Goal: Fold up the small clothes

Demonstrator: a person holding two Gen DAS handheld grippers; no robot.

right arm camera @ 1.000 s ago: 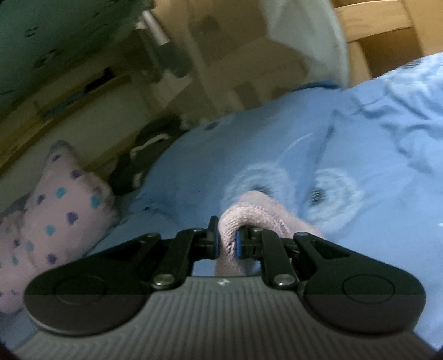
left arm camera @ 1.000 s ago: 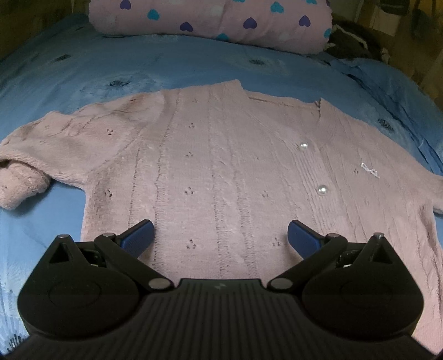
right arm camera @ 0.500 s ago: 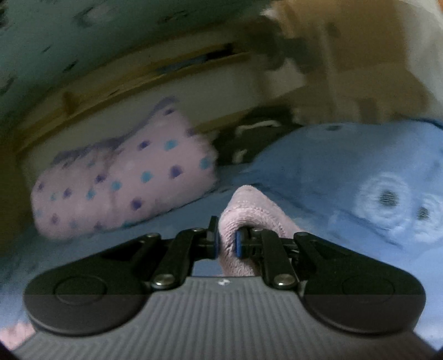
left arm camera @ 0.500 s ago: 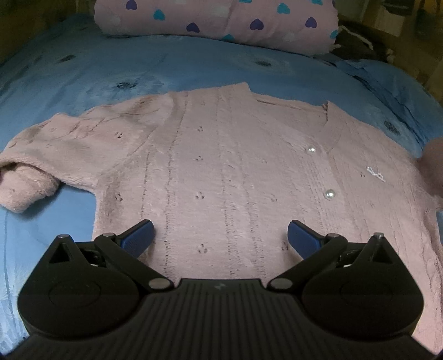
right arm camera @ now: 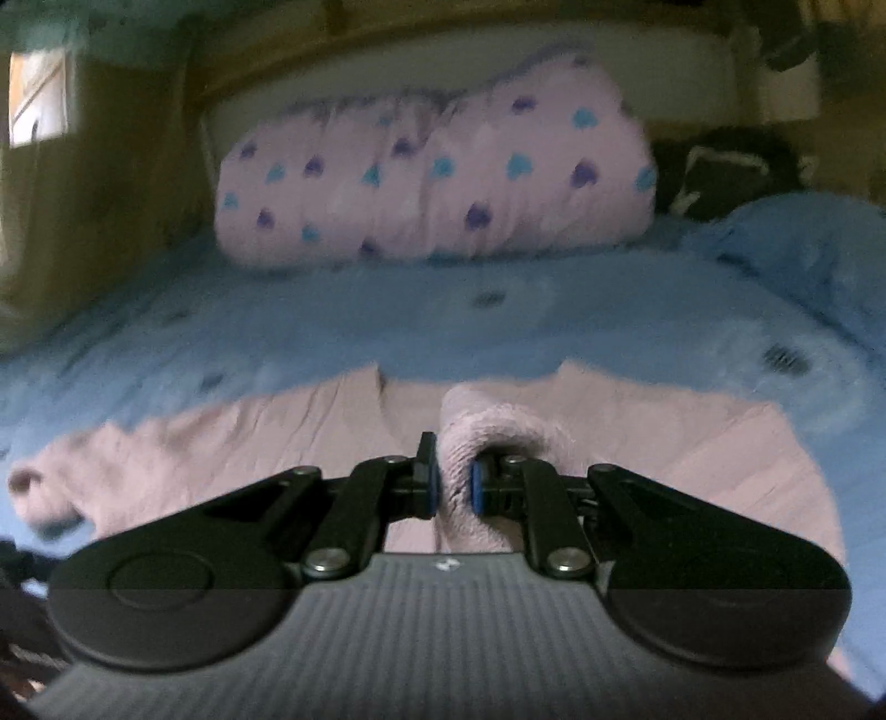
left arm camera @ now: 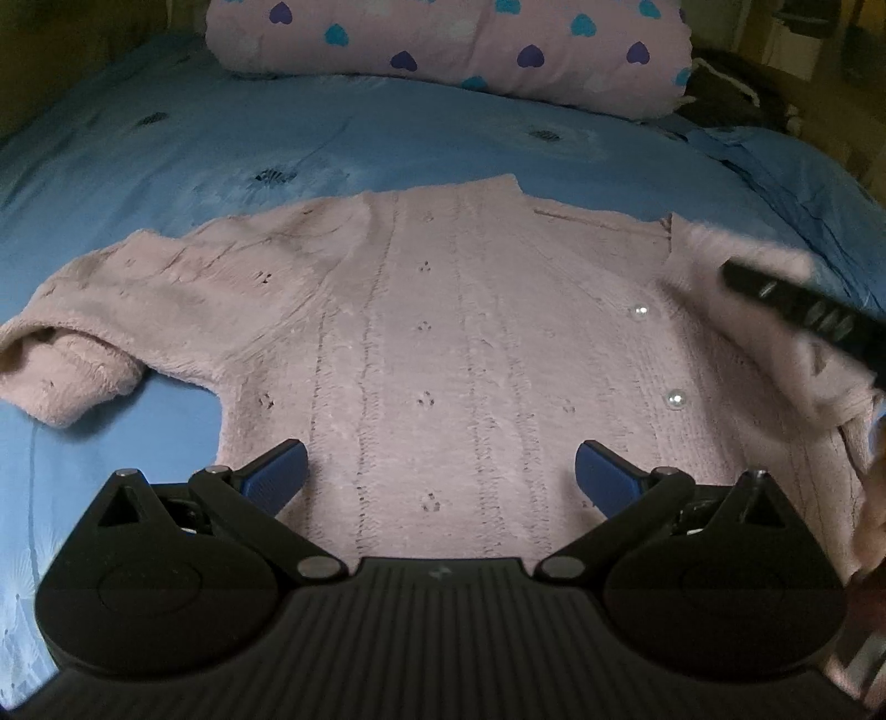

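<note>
A pale pink knit cardigan (left arm camera: 443, 343) with pearl buttons lies spread flat on a blue bedsheet (left arm camera: 277, 144). Its left sleeve (left arm camera: 72, 360) lies folded under at the cuff. My left gripper (left arm camera: 440, 476) is open and empty, low over the cardigan's hem. My right gripper (right arm camera: 453, 487) is shut on the right sleeve's cuff (right arm camera: 487, 437) and holds it over the cardigan's body (right arm camera: 221, 443). It shows as a dark bar with the lifted sleeve at the right of the left wrist view (left arm camera: 803, 310).
A pink pillow with blue and purple hearts (left arm camera: 454, 50) lies along the far edge of the bed; it also shows in the right wrist view (right arm camera: 432, 177). A dark bundle (right arm camera: 725, 171) sits beside it at the far right. Blue sheet surrounds the cardigan.
My right gripper has swung the sleeve from the bed's right side inward over the cardigan's body. The left gripper has stayed open and drifted slightly.
</note>
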